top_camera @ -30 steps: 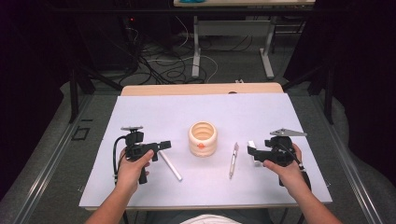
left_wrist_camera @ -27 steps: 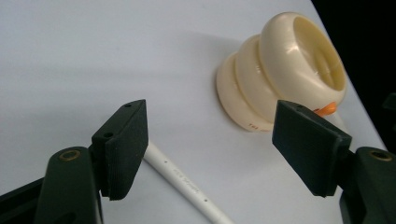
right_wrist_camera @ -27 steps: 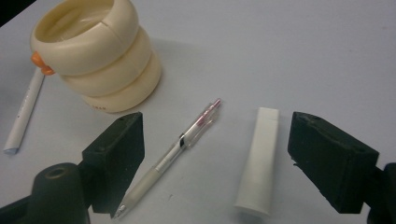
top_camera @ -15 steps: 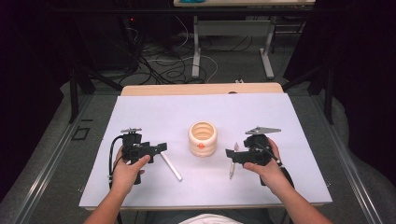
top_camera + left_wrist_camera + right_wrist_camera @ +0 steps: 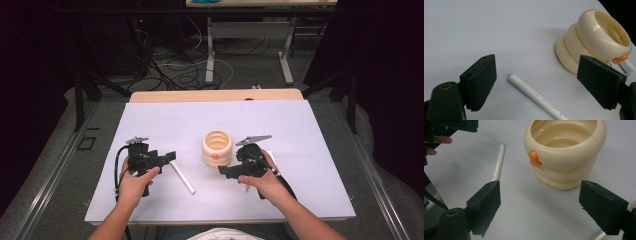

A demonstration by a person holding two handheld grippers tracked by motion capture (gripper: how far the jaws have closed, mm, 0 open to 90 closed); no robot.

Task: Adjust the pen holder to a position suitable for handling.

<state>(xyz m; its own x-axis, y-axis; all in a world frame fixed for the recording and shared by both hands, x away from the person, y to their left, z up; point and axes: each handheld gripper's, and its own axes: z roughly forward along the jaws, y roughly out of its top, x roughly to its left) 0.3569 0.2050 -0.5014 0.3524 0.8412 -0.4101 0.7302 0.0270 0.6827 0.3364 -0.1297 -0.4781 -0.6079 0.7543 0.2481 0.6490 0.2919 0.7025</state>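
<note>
- Jaws of the left gripper (image 5: 536, 85) stand spread wide and hold nothing; the near end of a white pen (image 5: 536, 96) lies on the table between them, touching neither ribbed black pad.
- Jaws of the right gripper (image 5: 539, 205) are likewise spread wide and empty, framing the foot of a cream holder (image 5: 564, 152) that stands just ahead of them, apart from both pads.
- Cream holder (image 5: 218, 147): smooth glossy plastic, built as stacked rounded rings with an open hollow top and a small orange knob on its side; it stands upright near the middle of the pale lilac table (image 5: 165, 125).
- White pen (image 5: 182, 177): slim, straight, matte cylinder with small grey print along the barrel, lying flat between the left gripper (image 5: 160, 159) and the holder.
- Second slim white item lies under the right hand, partly hidden; its kind cannot be told.
- Left hand (image 5: 134, 182) grips its handle from below, with the gripper pointing right toward the pen.
- Right hand (image 5: 265, 181) holds the right gripper (image 5: 226, 171) angled left, close to the holder's base.
</note>
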